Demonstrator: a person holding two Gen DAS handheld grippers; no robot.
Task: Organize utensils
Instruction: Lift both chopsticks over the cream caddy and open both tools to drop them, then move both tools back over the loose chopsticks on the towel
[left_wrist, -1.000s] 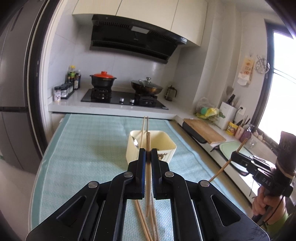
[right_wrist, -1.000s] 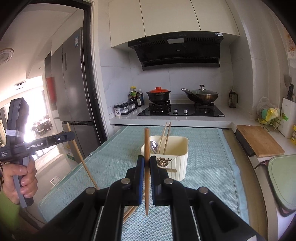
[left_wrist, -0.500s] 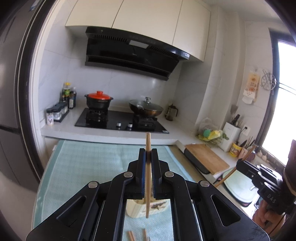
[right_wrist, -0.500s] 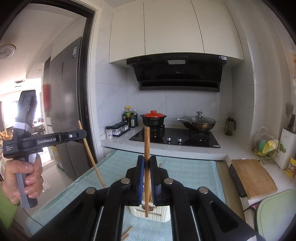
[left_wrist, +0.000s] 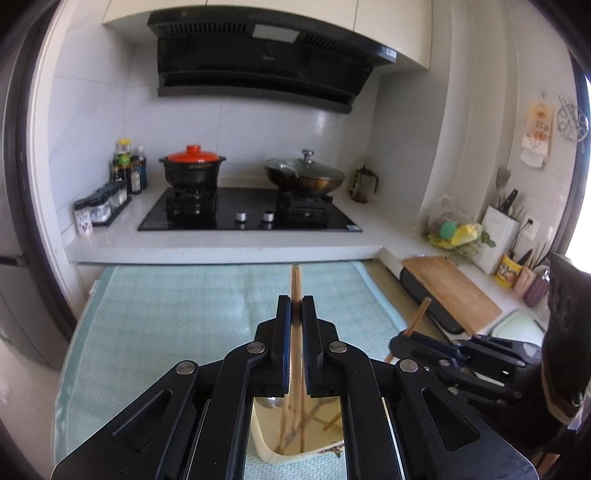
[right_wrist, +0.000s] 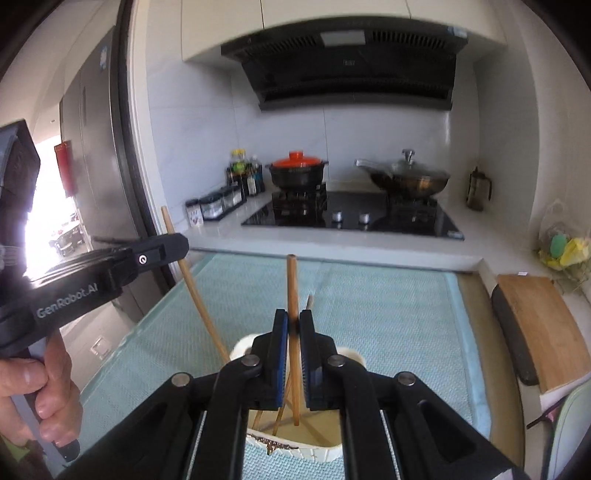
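I see a teal mat (left_wrist: 166, 332) covering the table, with the stove (left_wrist: 247, 214) on the counter behind. My left gripper (left_wrist: 295, 314) and right gripper (right_wrist: 293, 325) tilt downward over the cream holder (right_wrist: 295, 448), each pinching one upright chopstick (left_wrist: 295, 284).

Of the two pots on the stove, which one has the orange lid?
The black clay pot on the left burner; its lid is solid orange with a knob. The wok on the right burner has a clear glass lid with a metal knob.
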